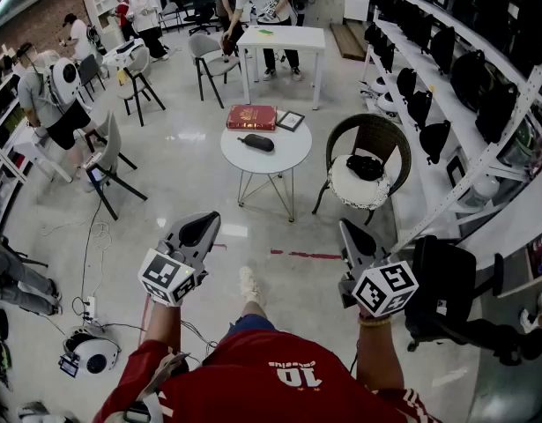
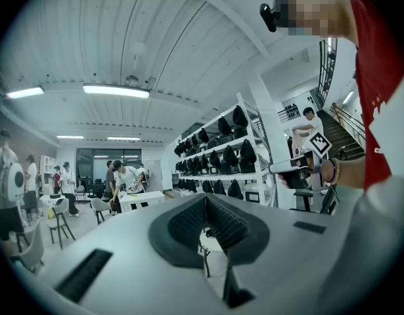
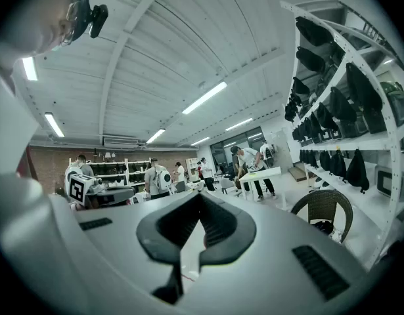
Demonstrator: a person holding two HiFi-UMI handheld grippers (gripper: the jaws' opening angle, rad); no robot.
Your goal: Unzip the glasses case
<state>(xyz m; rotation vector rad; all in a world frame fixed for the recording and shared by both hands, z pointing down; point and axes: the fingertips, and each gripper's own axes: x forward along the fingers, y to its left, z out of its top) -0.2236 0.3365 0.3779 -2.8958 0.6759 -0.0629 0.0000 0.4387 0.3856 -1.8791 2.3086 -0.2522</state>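
My left claw is pressed together, empty. Well ahead, the dark glasses case lies on the round surface near a red book. I judge it light, stiff-shelled and apt to slide, so I'd pin the body and pinch the zip tab. My right claw is closed too. A wicker chair crowds the right side.
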